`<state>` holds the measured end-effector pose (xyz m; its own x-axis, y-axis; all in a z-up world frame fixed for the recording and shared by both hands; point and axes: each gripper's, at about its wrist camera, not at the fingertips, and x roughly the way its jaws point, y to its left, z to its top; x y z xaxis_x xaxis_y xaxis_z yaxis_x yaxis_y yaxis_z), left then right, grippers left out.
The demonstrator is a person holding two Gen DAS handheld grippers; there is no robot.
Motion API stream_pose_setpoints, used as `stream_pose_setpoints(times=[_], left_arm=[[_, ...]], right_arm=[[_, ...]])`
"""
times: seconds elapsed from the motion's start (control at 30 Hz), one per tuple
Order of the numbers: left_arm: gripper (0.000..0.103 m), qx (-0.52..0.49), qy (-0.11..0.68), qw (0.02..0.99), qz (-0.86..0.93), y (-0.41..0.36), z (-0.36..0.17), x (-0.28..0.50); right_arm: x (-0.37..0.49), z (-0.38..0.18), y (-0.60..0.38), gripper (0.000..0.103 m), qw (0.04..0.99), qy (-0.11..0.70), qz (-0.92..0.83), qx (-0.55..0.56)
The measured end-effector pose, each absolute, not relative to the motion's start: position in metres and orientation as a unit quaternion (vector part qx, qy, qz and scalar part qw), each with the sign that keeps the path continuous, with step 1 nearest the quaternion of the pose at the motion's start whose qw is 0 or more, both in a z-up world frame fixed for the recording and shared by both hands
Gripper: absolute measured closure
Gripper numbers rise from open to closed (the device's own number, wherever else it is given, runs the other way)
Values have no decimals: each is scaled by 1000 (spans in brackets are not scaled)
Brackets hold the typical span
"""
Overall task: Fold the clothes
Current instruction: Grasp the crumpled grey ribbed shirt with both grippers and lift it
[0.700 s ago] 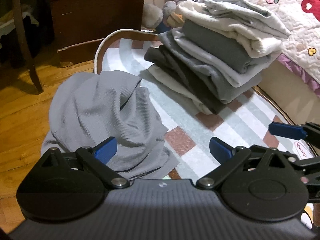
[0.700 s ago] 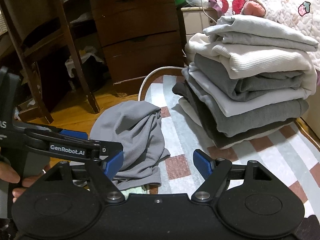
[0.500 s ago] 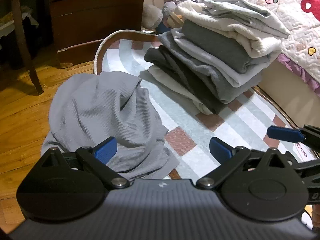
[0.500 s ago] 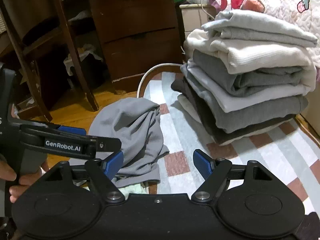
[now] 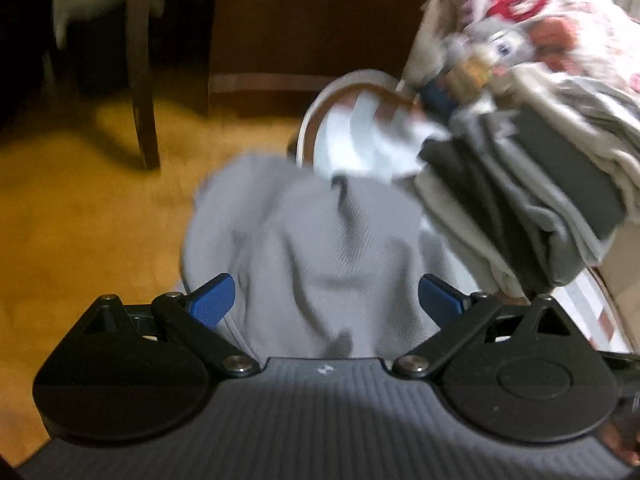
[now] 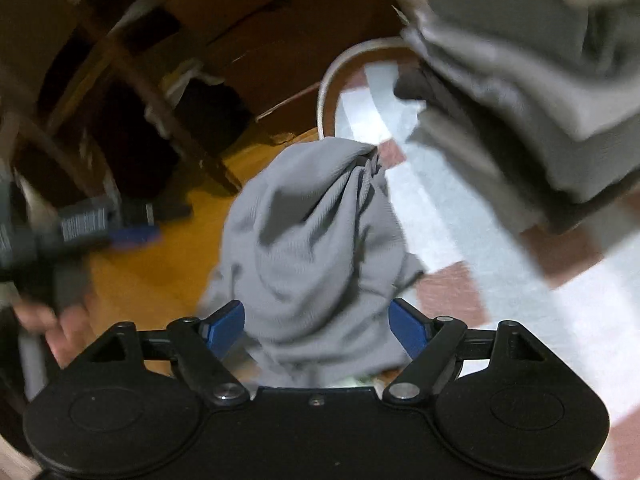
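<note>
A crumpled light grey ribbed garment (image 5: 316,256) lies in a heap, partly on the striped rug and partly on the wood floor; it also shows in the right wrist view (image 6: 316,248). My left gripper (image 5: 326,300) is open, its blue pads either side of the heap, just above it. My right gripper (image 6: 318,326) is open too, its pads straddling the near end of the same heap. A tall stack of folded clothes (image 5: 532,200) stands to the right, also in the right wrist view (image 6: 532,80). Both views are motion-blurred.
The rug (image 6: 472,232) has white, grey and red-brown patches and a curved rim. A chair leg (image 5: 142,92) and dark wooden drawers (image 6: 280,36) stand behind on the wood floor (image 5: 80,208). A patterned bed cover and a plush toy (image 5: 492,48) lie at the far right.
Both grippers have dropped and swung left onto the grey heap, which now sits between each pair of pads. The left gripper has moved away from the right one. Both stay open.
</note>
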<state>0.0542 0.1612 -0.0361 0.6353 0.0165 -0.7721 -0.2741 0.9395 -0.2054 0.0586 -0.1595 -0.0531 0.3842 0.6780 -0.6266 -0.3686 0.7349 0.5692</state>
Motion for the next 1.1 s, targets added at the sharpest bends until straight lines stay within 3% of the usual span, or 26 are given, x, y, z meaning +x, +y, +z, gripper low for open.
stream_pose_setpoints(times=[0.17, 0.37, 0.4, 0.43, 0.5, 0.53, 0.6, 0.7, 0.9, 1.1], left_arm=[[8, -180, 437, 869, 147, 191, -67, 71], [4, -285, 472, 827, 114, 202, -118, 88], [4, -291, 475, 824, 105, 199, -125, 89], [6, -297, 479, 820, 95, 195, -132, 89], [43, -308, 487, 814, 76, 188, -147, 89], [83, -315, 486, 813, 59, 185, -150, 87], [86, -332, 466, 820, 3, 179, -144, 77], [90, -369, 427, 822, -70, 174, -129, 62], [90, -388, 346, 833, -189, 150, -68, 31], [97, -337, 306, 843, -285, 79, -6, 20]], right_arm=[[117, -96, -167, 13, 765, 490, 275, 315], [138, -142, -135, 10, 763, 489, 241, 349], [137, -143, -126, 13, 764, 482, 252, 347], [137, -144, -118, 28, 766, 476, 263, 344], [128, -144, -105, 57, 764, 467, 281, 344], [122, -142, -105, 69, 760, 459, 293, 355], [109, -135, -107, 79, 749, 445, 318, 374], [88, -113, -122, 83, 752, 416, 343, 379], [36, -59, -171, 87, 779, 347, 343, 392], [-25, 27, -216, 88, 842, 270, 322, 339]])
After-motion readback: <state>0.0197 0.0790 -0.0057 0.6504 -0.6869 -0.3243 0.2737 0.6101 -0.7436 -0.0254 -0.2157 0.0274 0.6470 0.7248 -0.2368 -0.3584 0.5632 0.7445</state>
